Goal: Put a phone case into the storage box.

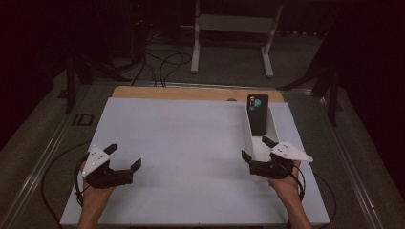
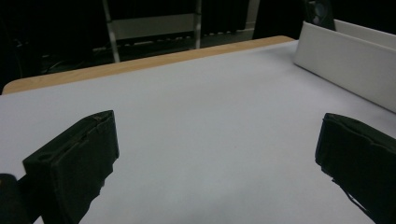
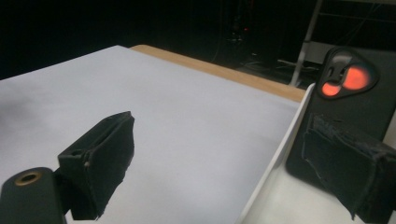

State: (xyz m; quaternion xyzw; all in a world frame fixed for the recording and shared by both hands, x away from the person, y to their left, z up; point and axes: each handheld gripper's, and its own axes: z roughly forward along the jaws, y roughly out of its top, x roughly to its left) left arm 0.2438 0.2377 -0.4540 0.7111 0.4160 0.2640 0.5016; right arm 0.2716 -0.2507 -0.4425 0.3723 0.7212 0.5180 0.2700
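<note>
A black phone [image 1: 258, 114] leans upright in a narrow white tray [image 1: 274, 125] at the right of the white board. Its camera patch glows orange in the right gripper view, where the phone [image 3: 359, 100] stands just beyond the right jaw. My right gripper [image 1: 257, 149] is open at the tray's near end and straddles the tray's left wall [image 3: 279, 154], one jaw inside and one outside. My left gripper [image 1: 125, 156] is open over the bare board at the near left, with nothing between its jaws. From the left gripper [image 2: 217, 154], the tray [image 2: 345, 60] lies far to the right.
The white board [image 1: 181, 143] covers a wooden table whose strip [image 1: 191, 93] shows at the far edge. Beyond it stand a white metal frame [image 1: 234, 28] and cables on a dark floor. Cables trail from both grippers at the near edge.
</note>
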